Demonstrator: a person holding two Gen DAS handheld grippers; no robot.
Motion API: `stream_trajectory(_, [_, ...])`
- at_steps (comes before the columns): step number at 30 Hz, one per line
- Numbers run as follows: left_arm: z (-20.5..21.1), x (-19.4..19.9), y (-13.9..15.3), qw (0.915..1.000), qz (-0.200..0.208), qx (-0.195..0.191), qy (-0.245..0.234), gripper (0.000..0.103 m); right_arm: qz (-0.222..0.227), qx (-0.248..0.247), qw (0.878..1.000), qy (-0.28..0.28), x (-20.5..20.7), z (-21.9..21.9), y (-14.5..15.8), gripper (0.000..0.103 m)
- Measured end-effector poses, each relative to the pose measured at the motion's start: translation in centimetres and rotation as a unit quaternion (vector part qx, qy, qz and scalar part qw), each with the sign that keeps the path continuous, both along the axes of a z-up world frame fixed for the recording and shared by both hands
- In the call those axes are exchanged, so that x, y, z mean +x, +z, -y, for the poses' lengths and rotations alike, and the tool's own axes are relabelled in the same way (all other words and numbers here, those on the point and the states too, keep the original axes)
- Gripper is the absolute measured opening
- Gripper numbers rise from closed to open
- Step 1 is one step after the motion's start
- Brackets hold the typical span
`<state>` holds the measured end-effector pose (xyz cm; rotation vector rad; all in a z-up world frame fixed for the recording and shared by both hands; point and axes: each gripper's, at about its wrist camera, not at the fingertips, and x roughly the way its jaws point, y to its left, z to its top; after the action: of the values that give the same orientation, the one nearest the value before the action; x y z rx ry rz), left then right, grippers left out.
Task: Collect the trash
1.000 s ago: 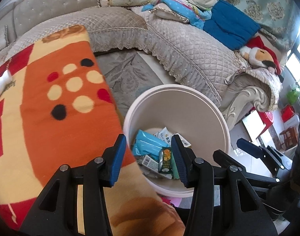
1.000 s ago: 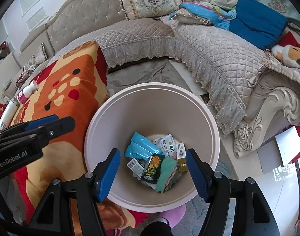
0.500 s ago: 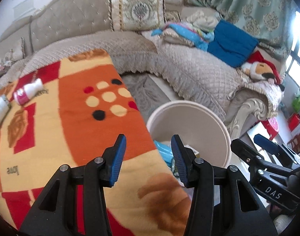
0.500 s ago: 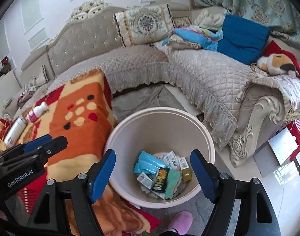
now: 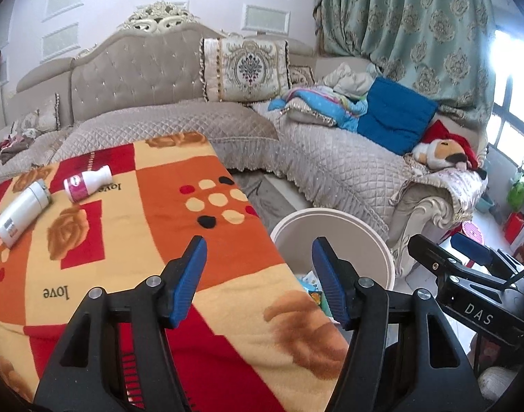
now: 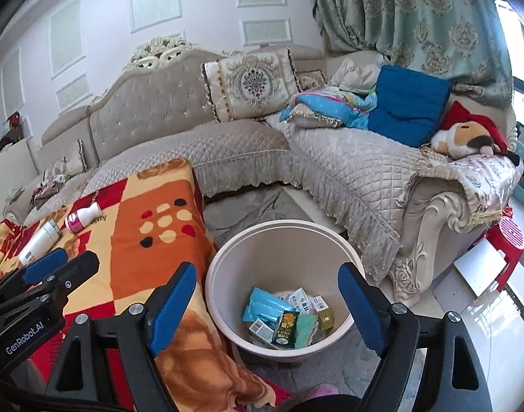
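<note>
A cream bin stands on the floor beside the table and holds several wrappers and small cartons. On the orange blanket lie a pink-labelled bottle and a white cylinder bottle. My left gripper hovers over the blanket's right edge, jaws opening, nothing between them. My right gripper hangs above the bin, jaws opening and empty. Each gripper shows in the other's view, the right one and the left one.
A grey quilted corner sofa wraps behind the bin, with cushions, a blue pillow and a plush toy. A red stool and white board stand at right. A pink slipper shows at the bottom edge.
Both grippers rose and tilted up, so the bin dropped lower in view and the sofa back and wall appeared. Both sets of jaws spread wider. The two bottles came into the left view.
</note>
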<state>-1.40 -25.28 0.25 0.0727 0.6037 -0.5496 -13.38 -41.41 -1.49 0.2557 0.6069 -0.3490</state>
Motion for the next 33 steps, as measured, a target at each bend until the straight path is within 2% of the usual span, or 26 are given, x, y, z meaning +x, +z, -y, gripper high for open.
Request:
stream_trajectory(12, [-2.4, -2.6, 1.0, 0.999, 0.042, -0.011, 0.012, 0.063, 0.021, -0.03, 0.999, 0.003, -1.7, -2.4, 1.4, 0.084])
stream_trajectory(20, [-3.1, -2.7, 1.3, 0.9988, 0.041, -0.02, 0.015, 0.063, 0.027, -0.028, 0.999, 0.002, -2.2, -2.6, 1.8, 0.085])
stream_trajectory(24, [-3.3, -2.7, 1.3, 0.9987, 0.04, -0.026, 0.018, 0.063, 0.029, -0.027, 0.999, 0.002, -2.3, -2.6, 2.0, 0.09])
stream_trajectory(33, [-3.5, -2.5, 1.2, 0.9988, 0.034, -0.031, 0.019, 0.063, 0.026, -0.03, 0.999, 0.007, -2.2, -2.9, 1.9, 0.09])
